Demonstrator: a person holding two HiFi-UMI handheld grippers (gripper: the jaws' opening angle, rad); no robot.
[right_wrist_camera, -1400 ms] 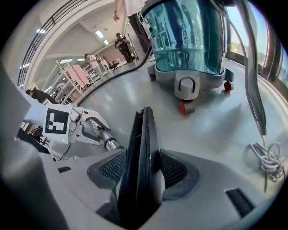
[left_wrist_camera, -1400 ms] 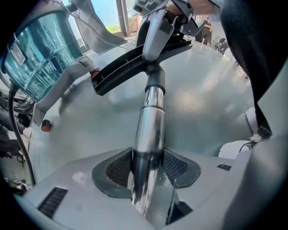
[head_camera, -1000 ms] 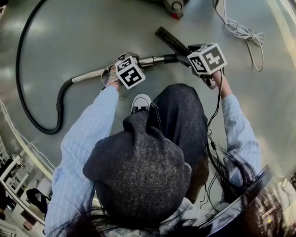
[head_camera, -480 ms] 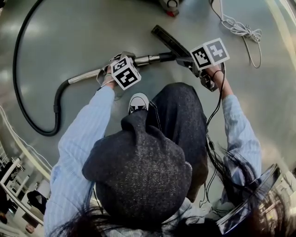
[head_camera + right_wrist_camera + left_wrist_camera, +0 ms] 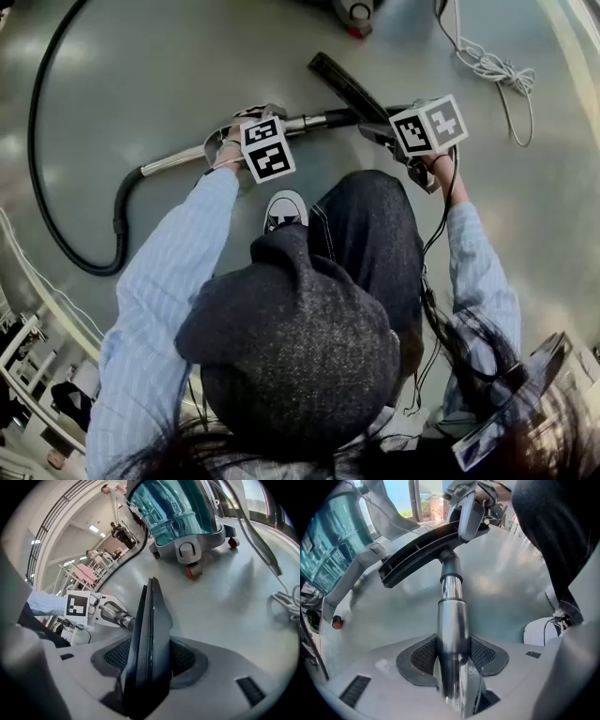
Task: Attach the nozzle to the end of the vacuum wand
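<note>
Peeking at the head view: left gripper point(image 5: 246, 131) is clamped on the wand point(image 5: 314, 119), right gripper point(image 5: 386, 131) is pinching the nozzle point(image 5: 339, 82) at 1 o'clock. Left gripper view: nozzle neck meets the wand tip at 12, so the best bet looks like a straight push, no twisting. Right gripper view: jaws just tightened on the nozzle; canister point(image 5: 183, 513) at 12, cable point(image 5: 286, 604) at 3, both out of the way.

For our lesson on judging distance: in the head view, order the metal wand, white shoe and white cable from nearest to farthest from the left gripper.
1. The metal wand, clamped in the left gripper.
2. The white shoe, just below it.
3. The white cable, far upper right.
</note>
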